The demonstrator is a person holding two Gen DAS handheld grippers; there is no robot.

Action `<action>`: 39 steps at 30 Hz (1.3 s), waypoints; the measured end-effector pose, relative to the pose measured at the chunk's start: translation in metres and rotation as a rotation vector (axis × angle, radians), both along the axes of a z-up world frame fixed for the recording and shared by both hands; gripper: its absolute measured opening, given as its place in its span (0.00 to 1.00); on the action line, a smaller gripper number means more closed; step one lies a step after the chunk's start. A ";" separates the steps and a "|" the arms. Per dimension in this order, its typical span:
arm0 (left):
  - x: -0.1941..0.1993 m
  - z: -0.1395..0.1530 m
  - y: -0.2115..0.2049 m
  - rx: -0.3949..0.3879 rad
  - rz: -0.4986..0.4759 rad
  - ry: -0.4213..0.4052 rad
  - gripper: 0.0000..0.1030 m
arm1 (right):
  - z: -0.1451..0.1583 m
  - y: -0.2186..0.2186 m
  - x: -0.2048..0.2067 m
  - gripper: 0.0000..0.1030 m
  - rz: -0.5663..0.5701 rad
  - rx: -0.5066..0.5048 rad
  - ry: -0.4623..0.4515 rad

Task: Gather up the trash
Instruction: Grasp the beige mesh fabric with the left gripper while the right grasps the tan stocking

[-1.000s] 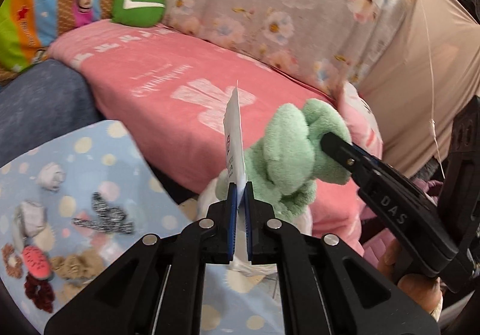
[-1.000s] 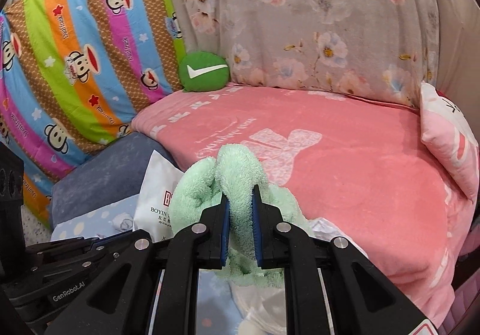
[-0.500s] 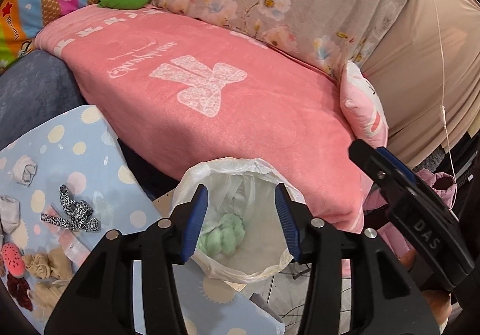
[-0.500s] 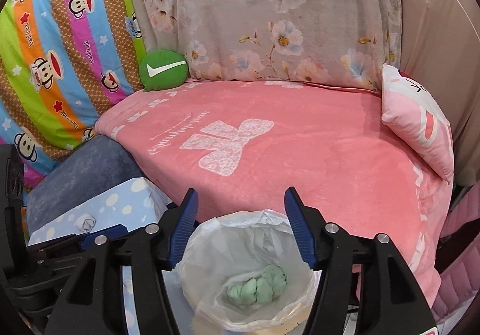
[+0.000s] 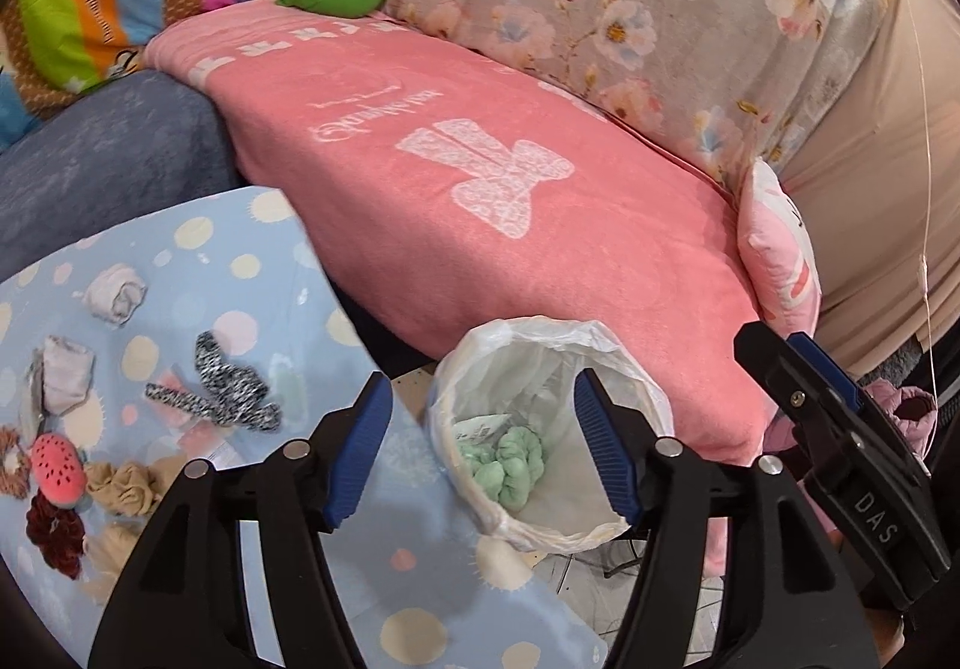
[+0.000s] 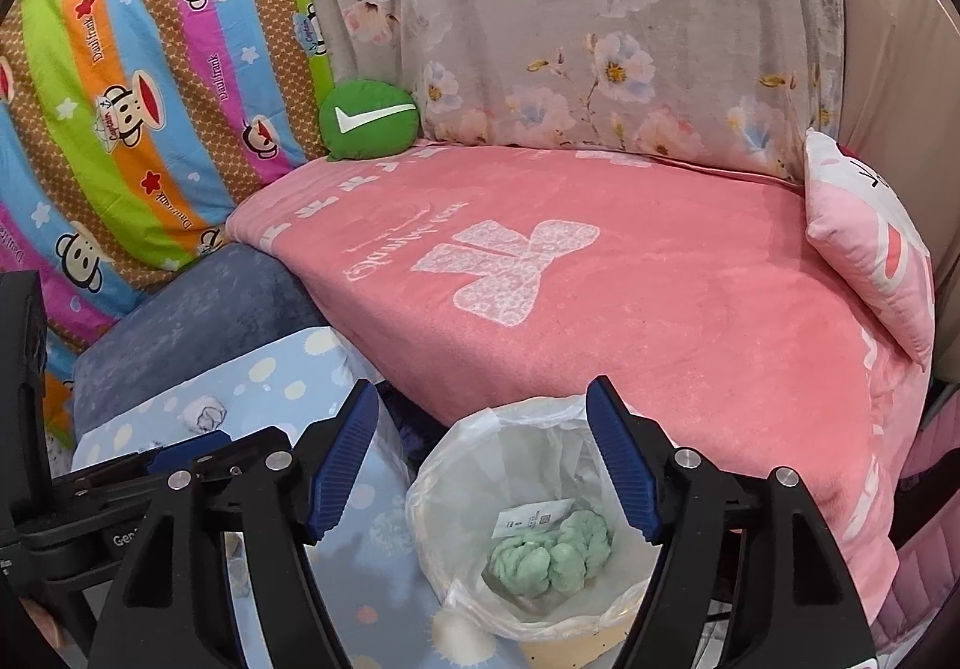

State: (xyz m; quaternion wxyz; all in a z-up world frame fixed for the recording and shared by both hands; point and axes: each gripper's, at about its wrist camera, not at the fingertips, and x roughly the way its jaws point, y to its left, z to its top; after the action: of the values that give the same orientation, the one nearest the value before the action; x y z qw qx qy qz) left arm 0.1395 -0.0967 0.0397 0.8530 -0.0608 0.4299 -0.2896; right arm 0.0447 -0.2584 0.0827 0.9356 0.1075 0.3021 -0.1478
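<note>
Left gripper [image 5: 483,444]: fingers spread wide and empty, hanging above the bin; a second ago they were clenched on a flat white paper packet.
Right gripper [image 6: 483,465]: likewise released, jaws well apart, nothing between the blue pads; a second ago they pinched a mint-green fuzzy cloth bundle.
Mint-green fuzzy cloth bundle [image 6: 555,552]: now lying at the bottom of the round bin lined with a white plastic bag [image 6: 456,447].
Small white printed packet [image 6: 531,519]: resting against the green bundle inside the bin (in the left wrist view it shows only partly, at the bundle's left).
What changed: both items were let go over the liner and both grippers have opened further since half a second ago.
Meaning for the task: this drop looks complete; two pieces of trash are collected.
What seems left: the pale-blue polka-dot tablecloth [image 5: 252,309] carries more small items, among them a black-and-white speckled fabric strip [image 5: 225,387], a crumpled white wad [image 5: 117,300], a pink watermelon-shaped piece [image 5: 57,468] and a beige crumpled cloth [image 5: 126,492].
Likely next: turn back toward the table for another pick.
</note>
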 end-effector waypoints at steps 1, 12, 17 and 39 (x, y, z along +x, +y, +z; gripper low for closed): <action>0.000 -0.001 0.006 0.001 0.015 -0.001 0.66 | -0.001 0.004 0.001 0.68 0.007 0.001 0.002; -0.006 -0.023 0.091 0.061 0.187 -0.003 0.78 | -0.018 0.072 0.017 0.70 0.138 0.019 0.041; -0.006 -0.036 0.132 0.095 0.265 0.024 0.80 | -0.032 0.105 0.027 0.70 0.196 0.029 0.070; -0.010 -0.158 0.229 0.112 0.379 0.330 0.74 | -0.109 0.207 0.058 0.70 0.366 0.063 0.222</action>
State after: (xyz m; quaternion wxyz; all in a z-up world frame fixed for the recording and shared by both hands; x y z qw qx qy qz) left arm 0.1300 0.1326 -0.1182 0.8123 -0.1397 0.5596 -0.0863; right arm 0.1025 -0.0518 -0.0258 0.9040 0.0631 0.4223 0.0232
